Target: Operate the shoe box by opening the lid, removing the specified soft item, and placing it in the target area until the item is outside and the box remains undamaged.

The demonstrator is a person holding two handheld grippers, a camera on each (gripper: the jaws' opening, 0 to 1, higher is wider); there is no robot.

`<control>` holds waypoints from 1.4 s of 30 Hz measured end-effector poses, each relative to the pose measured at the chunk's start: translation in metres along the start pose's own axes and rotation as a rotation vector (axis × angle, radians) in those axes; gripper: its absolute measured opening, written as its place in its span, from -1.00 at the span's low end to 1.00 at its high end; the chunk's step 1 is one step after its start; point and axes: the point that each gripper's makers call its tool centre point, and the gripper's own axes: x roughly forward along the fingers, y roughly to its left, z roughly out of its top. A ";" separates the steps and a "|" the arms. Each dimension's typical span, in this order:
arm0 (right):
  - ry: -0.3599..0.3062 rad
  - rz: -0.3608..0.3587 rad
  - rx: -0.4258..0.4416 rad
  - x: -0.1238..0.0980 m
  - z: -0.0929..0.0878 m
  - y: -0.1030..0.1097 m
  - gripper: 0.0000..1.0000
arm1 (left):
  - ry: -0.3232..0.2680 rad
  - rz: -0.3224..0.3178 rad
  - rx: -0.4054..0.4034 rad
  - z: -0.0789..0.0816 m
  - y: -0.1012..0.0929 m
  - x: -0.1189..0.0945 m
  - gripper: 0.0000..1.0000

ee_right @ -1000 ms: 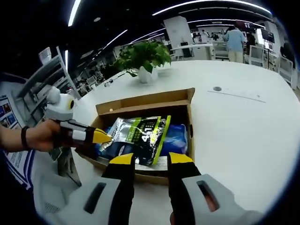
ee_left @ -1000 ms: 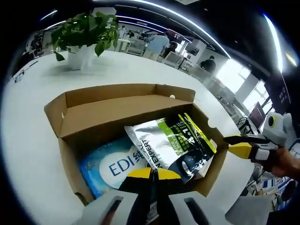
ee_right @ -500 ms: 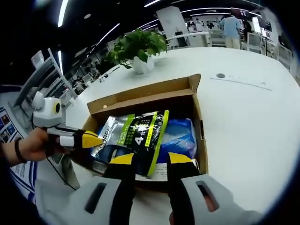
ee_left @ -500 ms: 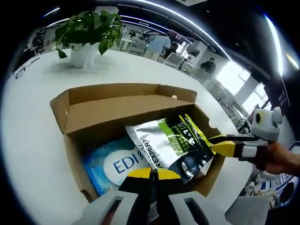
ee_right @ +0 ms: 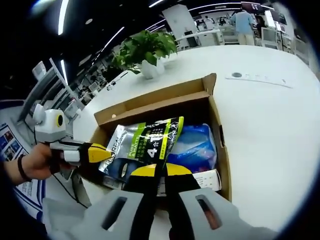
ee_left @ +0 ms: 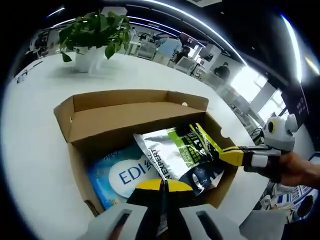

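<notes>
— While the white bench [ee_left: 35, 115] carries the open shoe box [ee_left: 120, 117], where's the pouch?
— Pouch [ee_right: 142, 145] lies inside; right hand-held gripper [ee_right: 155, 172] clenched on its edge, left hand-held gripper [ee_left: 162, 186] clenched on its opposite edge.

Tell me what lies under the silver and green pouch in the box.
Under the silver and green pouch lies a blue pack lettered EDI, in the cardboard box. The pouch covers its far part and anything beneath.
</notes>
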 end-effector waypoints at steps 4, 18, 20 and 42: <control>-0.004 0.001 0.002 -0.003 -0.001 0.000 -0.95 | -0.004 -0.002 -0.001 0.001 -0.004 -0.002 -0.99; -0.080 -0.006 0.040 -0.030 0.012 -0.009 -0.98 | -0.023 -0.023 0.067 0.021 -0.030 -0.009 -0.99; -0.088 -0.009 0.042 -0.034 0.013 -0.010 -0.98 | -0.023 -0.027 0.077 0.024 -0.035 -0.008 -0.99; -0.244 -0.182 0.179 -0.149 0.001 -0.106 -0.98 | 0.039 -0.212 0.272 0.035 -0.172 0.052 -0.99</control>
